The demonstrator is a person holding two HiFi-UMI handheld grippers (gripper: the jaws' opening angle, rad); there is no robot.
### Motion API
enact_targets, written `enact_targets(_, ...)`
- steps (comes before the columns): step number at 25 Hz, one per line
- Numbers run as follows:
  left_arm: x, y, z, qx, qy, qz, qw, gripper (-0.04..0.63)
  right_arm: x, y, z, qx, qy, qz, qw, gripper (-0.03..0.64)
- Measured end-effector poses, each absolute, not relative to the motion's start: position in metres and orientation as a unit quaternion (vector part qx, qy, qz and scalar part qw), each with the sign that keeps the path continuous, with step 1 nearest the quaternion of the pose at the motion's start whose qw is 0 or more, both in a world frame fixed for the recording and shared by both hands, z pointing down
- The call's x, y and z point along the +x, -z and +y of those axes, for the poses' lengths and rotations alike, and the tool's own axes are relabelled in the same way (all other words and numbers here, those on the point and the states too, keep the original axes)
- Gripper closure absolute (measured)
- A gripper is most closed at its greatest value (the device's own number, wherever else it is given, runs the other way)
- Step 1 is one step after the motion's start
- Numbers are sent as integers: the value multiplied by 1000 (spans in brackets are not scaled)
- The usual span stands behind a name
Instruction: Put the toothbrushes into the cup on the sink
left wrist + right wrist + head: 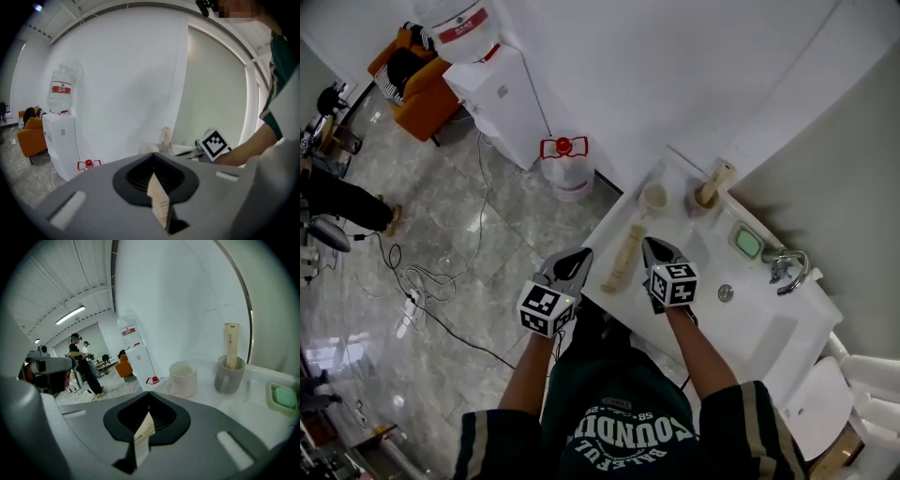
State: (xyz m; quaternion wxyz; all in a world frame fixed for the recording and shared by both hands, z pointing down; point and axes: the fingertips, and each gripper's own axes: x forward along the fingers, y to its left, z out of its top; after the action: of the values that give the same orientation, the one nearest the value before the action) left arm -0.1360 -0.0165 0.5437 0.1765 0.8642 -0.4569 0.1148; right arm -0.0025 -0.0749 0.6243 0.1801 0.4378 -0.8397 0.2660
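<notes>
A boxed beige toothbrush (622,260) lies flat on the white sink counter (703,272), between my two grippers. A second boxed toothbrush (713,183) (231,345) stands upright in a grey cup (703,202) (229,375) at the back of the counter. A white mug (653,198) (183,378) stands to the left of that cup. My left gripper (578,254) (153,154) hovers off the counter's left edge, jaws together, nothing held. My right gripper (654,245) (149,393) is over the counter just right of the lying toothbrush, also shut and holding nothing.
A green soap in its dish (748,243) (282,397), a faucet (786,267) and the basin drain (726,293) lie to the right. A water dispenser (492,89) and a bottle (563,167) stand on the floor to the left. People (79,362) stand far off.
</notes>
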Motion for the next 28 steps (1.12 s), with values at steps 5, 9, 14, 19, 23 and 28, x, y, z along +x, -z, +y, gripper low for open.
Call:
enact_targets(5, -151, -548, -13, 855, -114, -470, 186, 546, -15, -655, -63, 416, -332, -821, 205, 551)
enact_targets(9, -156, -553, -12, 852, -115, -473, 192, 546, -17, -680, -59, 424, -373, -796, 220, 481)
enact_targets(14, -165, -558, -14, 849, -116, -475, 202, 546, -26, -708, -54, 421, -414, -769, 243, 468)
enact_targets(19, -175, -562, -21, 847, -117, -476, 207, 546, -29, -732, -57, 424, -424, -749, 281, 468)
enact_targets(23, -182, -563, -29, 846, -115, -476, 211, 546, -26, -742, -58, 433, -447, -728, 287, 469)
enact_targets(28, -184, -562, -46, 851, -111, -466, 214, 546, -27, -744, -58, 420, -458, -718, 315, 476)
